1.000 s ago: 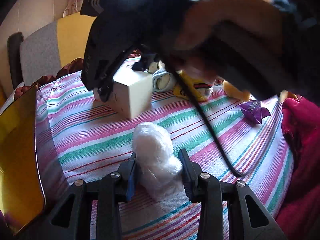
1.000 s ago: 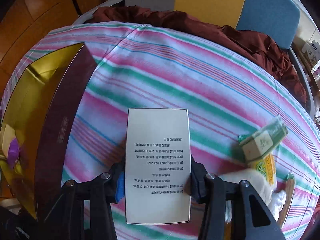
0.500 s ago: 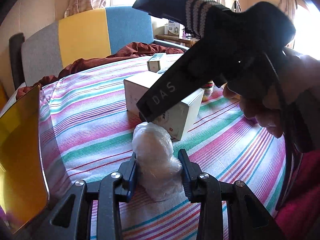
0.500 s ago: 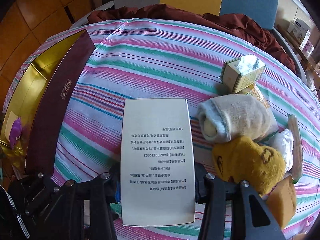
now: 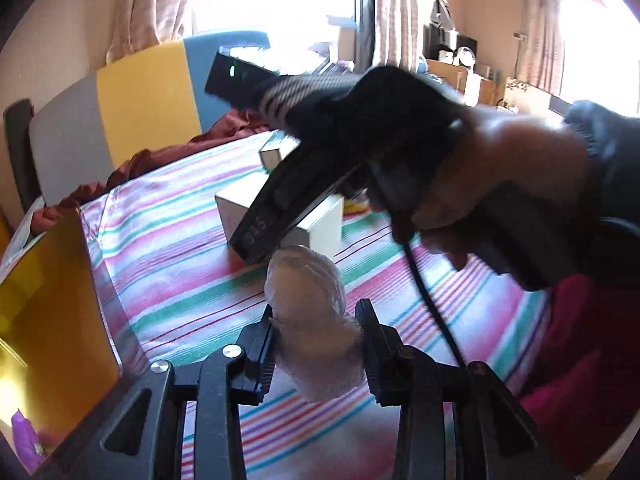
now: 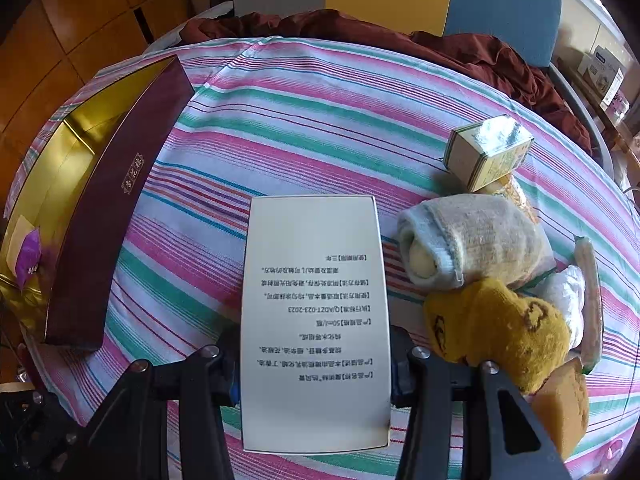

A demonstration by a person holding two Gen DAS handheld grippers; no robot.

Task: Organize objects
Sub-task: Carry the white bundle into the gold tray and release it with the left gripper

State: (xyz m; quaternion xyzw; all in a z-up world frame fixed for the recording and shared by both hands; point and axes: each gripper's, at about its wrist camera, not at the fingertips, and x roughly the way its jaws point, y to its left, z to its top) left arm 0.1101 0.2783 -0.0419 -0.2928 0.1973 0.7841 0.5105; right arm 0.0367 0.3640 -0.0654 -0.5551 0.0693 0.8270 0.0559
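Note:
My left gripper (image 5: 318, 340) is shut on a white crumpled plastic bag (image 5: 310, 312) and holds it over the striped cloth. My right gripper (image 6: 314, 364) is shut on a white printed box (image 6: 314, 312), which also shows in the left wrist view (image 5: 320, 226), partly hidden by the right gripper's black body (image 5: 288, 200). A maroon box with a gold inside (image 6: 104, 216) lies open at the left and holds a purple packet (image 6: 28, 256); its gold wall (image 5: 48, 312) stands left of my left gripper.
Right of the white box lie a rolled grey sock (image 6: 472, 236), a yellow sock (image 6: 500, 328), a small green carton (image 6: 486, 152) and a white bag (image 6: 568, 296). A dark red cloth (image 6: 440, 48) and a chair back (image 5: 120, 112) stand behind the table.
The right gripper has carried the white box toward the socks and the near side of the table. The left gripper has kept the plastic bag and lifted slightly.

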